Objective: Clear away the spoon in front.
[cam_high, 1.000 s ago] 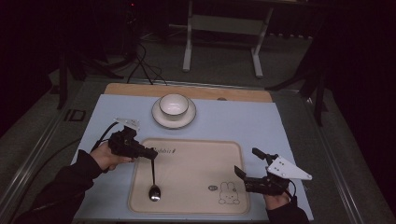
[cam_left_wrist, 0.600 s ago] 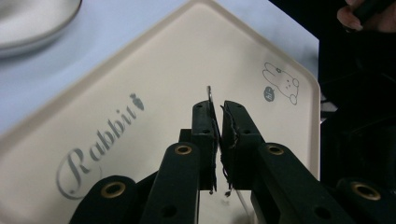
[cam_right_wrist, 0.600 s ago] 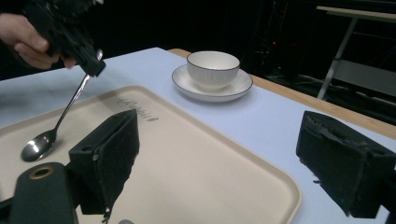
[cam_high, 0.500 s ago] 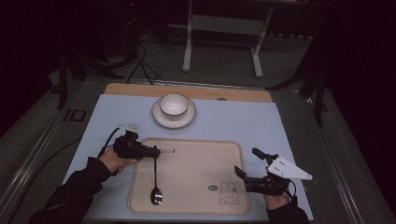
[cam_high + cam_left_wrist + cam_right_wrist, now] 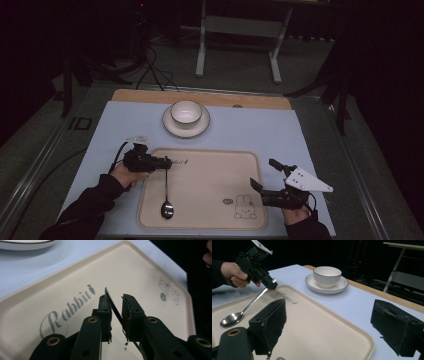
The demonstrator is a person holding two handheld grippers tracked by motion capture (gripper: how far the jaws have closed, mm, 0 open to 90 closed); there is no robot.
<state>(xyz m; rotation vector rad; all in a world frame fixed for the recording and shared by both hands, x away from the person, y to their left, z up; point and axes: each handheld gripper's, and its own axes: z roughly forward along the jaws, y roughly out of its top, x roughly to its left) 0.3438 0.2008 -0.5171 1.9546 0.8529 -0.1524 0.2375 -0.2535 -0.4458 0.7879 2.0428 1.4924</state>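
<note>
Left gripper (image 5: 165, 163) jaws just opening, spoon (image 5: 166, 192) handle loose between them; I'd back off straight. Right gripper (image 5: 265, 181) gaping, empty.

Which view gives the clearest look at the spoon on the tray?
The right gripper view: the spoon shows whole from the side, bowl resting on the tray, handle end between the jaws of the left hand-held gripper. The high view shows it small and dark. The left gripper view shows a sliver of handle.

Spoon (image 5: 113, 306) bowl hidden below fingers (image 5: 103, 307)
</note>
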